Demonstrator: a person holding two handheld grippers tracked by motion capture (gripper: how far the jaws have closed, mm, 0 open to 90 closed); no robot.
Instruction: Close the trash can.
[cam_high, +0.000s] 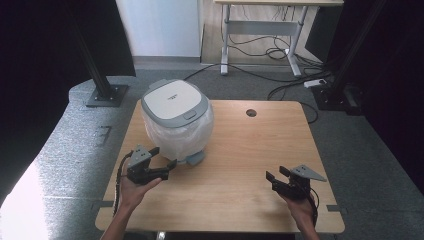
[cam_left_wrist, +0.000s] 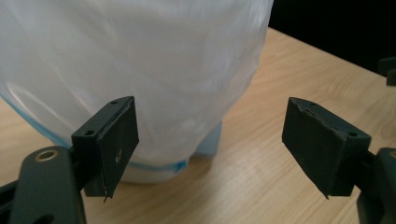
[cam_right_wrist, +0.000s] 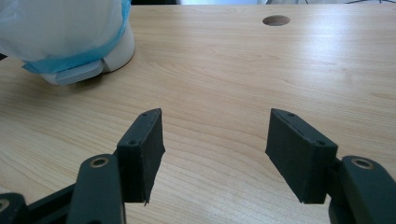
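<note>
The left gripper (cam_high: 166, 159), jaws spread and empty, faced the bag-lined bin (cam_high: 176, 120) at frame centre-left and should have pinched only loose plastic; the right gripper (cam_high: 276, 175), also spread, idled lower right.

Left gripper (cam_high: 161, 158) jaws gape wide (right gripper (cam_high: 276, 174) too), both held low.

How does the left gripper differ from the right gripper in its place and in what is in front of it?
The left gripper sits close to the lidded bin wrapped in a white plastic bag, its fingers pointing at the bag; the right gripper is far from the bin, over bare table. The left gripper lies tilted on its side; the right one is held level. Both are open and hold nothing.
</note>
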